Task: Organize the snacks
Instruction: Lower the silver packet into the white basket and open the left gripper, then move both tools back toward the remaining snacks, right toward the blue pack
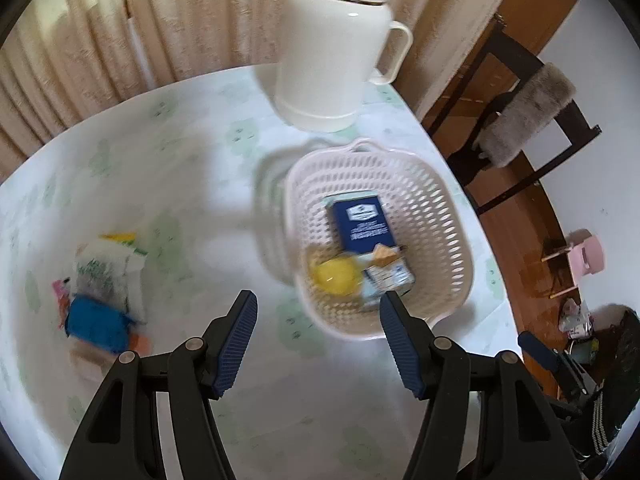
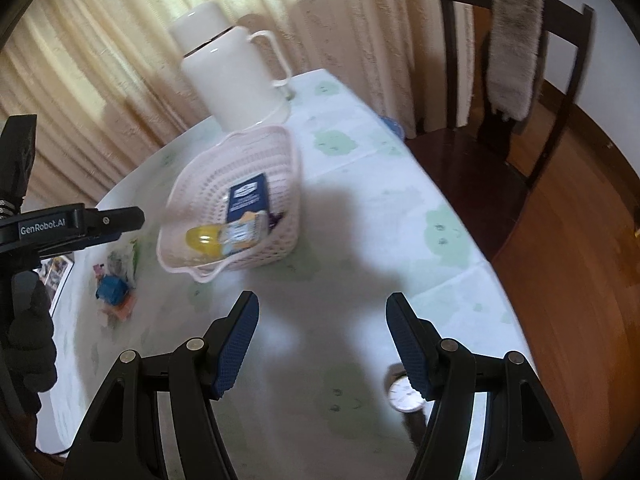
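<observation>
White jug (image 1: 336, 60) behind basket (image 1: 452, 216), snack pile (image 1: 104, 292) apart.

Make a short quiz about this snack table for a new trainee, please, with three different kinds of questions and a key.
1. True or false: the left gripper holds a snack between its fingers.
2. Which item lies inside the white basket? A) the blue packet B) the dark blue box C) the white jug
3. Fill in: the snacks not yet sorted lie in a small pile on the ______, apart from the basket.

Key
1. False: its jaws are apart and nothing is between them.
2. B. A yellow round snack and a pale carton lie there too.
3. Table.
</observation>
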`<act>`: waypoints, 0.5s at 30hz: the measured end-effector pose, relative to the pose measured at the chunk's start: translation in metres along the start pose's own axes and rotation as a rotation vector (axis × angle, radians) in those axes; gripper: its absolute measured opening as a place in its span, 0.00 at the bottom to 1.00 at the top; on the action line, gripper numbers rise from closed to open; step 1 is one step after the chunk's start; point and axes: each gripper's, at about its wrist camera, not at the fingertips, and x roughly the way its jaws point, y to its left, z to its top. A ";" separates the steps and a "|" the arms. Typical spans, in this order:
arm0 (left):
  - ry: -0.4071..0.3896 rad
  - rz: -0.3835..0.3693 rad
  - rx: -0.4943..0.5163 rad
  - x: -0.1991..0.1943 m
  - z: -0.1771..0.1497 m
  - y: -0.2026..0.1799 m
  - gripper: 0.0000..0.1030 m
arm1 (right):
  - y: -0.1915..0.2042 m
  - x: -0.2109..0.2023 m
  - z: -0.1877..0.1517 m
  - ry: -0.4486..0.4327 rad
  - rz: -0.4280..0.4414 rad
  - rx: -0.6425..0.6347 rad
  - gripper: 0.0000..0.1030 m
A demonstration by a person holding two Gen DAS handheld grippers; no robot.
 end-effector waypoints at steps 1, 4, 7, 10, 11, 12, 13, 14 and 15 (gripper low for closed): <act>0.004 0.003 -0.008 -0.001 -0.002 0.004 0.58 | 0.004 0.000 0.000 0.001 0.004 -0.008 0.65; 0.020 0.011 -0.034 -0.001 -0.010 0.017 0.58 | 0.015 0.001 -0.001 0.004 0.015 -0.028 0.65; 0.025 0.027 -0.054 -0.004 -0.019 0.031 0.58 | 0.026 0.003 -0.002 0.010 0.026 -0.046 0.65; 0.028 0.037 -0.076 -0.008 -0.026 0.047 0.58 | 0.041 0.006 -0.003 0.021 0.041 -0.069 0.65; 0.028 0.044 -0.087 -0.010 -0.029 0.054 0.58 | 0.045 0.007 -0.004 0.023 0.045 -0.074 0.65; 0.027 0.049 -0.097 -0.012 -0.031 0.059 0.58 | 0.051 0.008 -0.005 0.026 0.051 -0.084 0.65; 0.026 0.056 -0.110 -0.014 -0.033 0.066 0.58 | 0.057 0.010 -0.006 0.029 0.057 -0.095 0.65; 0.025 0.063 -0.124 -0.016 -0.036 0.074 0.58 | 0.064 0.011 -0.007 0.032 0.065 -0.107 0.65; 0.025 0.068 -0.136 -0.017 -0.038 0.080 0.58 | 0.070 0.012 -0.007 0.034 0.070 -0.115 0.65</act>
